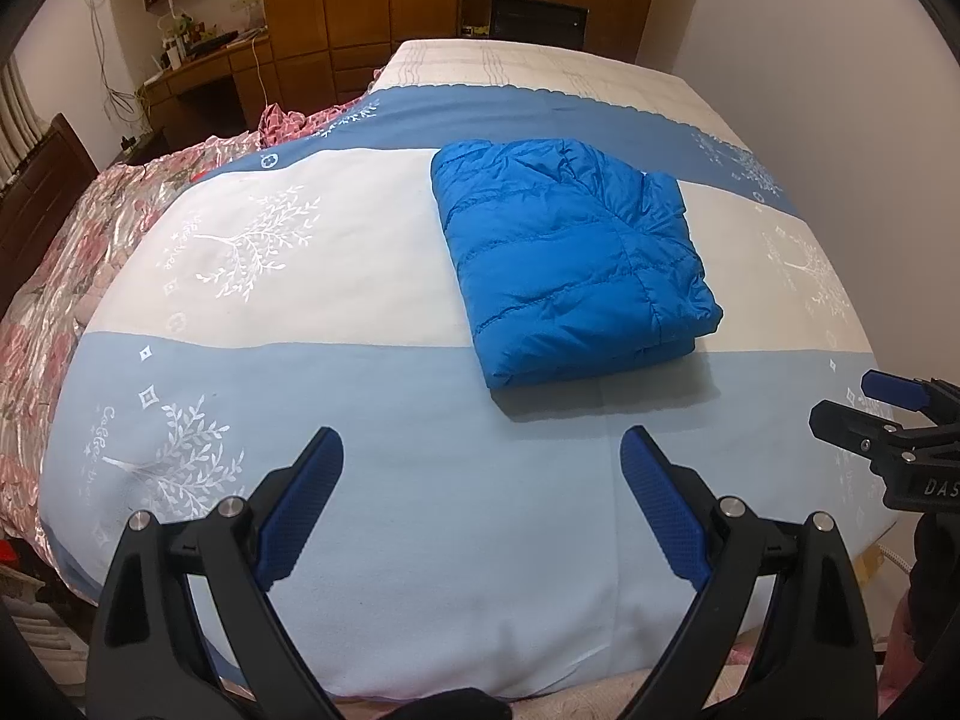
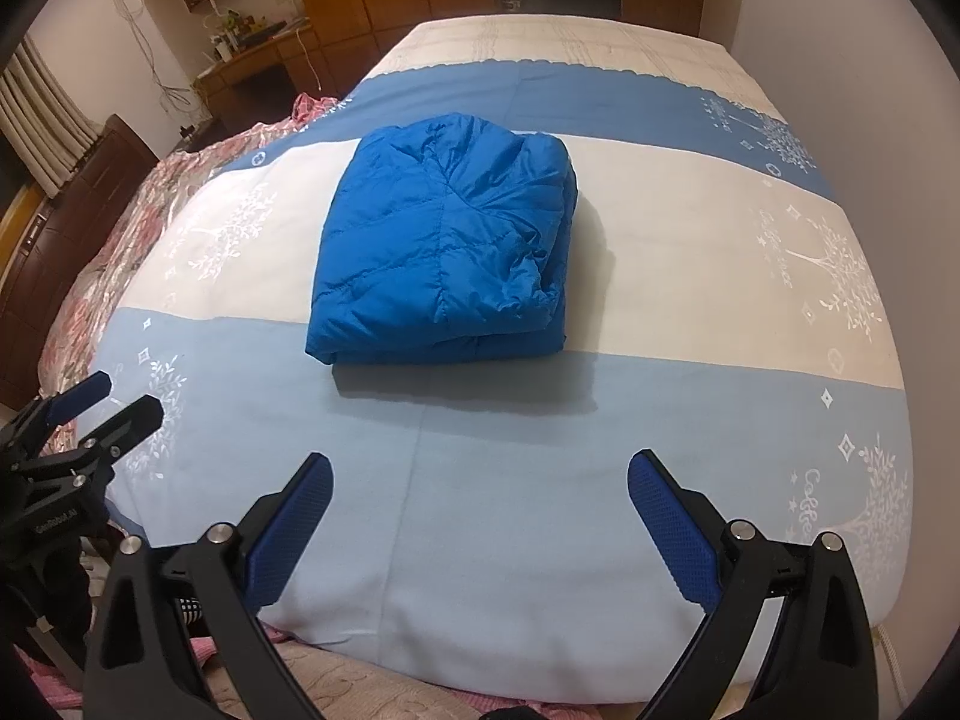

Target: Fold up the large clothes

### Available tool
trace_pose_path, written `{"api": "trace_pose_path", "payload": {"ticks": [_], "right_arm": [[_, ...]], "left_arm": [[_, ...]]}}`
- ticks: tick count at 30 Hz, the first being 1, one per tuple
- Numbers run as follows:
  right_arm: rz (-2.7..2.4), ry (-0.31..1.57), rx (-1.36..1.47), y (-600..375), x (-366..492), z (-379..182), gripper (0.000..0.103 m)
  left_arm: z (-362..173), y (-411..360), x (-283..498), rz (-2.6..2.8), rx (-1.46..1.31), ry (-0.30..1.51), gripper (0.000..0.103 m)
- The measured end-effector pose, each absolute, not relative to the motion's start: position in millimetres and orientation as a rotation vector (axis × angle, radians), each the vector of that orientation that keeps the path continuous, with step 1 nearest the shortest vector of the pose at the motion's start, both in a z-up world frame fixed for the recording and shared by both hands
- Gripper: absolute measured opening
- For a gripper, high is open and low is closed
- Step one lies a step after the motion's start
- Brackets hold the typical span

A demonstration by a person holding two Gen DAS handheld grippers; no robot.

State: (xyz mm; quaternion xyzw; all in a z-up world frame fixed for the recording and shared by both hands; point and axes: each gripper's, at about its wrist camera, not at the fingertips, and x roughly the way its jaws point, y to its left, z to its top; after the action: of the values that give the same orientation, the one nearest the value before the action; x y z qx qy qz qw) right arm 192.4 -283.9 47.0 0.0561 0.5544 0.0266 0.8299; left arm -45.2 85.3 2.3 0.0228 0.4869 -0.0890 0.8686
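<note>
Left tool [image 1: 482, 456]: two black plastic arms, triangular cut-outs near the base, each tipped with a blue dimpled pad. Round silver screw heads sit at the arm pivots, two per side. Right tool [image 2: 480, 477]: same build, same blue textured pads and silver screws. White lettering on the black housings: "DAS" on the right tool, "GenRobot.AI" on the left tool.

Jacket [image 1: 570, 258] plain bright blue, quilted; bedspread [image 1: 360, 276] banded dark blue, white, pale blue, white tree prints; quilt [image 1: 54, 276] pink floral; gripper pads [image 1: 300, 504] blue on black.
</note>
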Motion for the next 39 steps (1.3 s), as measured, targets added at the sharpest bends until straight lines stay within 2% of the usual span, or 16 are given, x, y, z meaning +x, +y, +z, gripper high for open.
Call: {"api": "trace_pose_path", "payload": {"ticks": [39], "right_arm": [[0.061,1.183,0.124,-285.8,197.3,42.5,0.099]], "left_arm": [[2.2,84.3,-40.3,-0.208,0.050,1.026,0.093]]}}
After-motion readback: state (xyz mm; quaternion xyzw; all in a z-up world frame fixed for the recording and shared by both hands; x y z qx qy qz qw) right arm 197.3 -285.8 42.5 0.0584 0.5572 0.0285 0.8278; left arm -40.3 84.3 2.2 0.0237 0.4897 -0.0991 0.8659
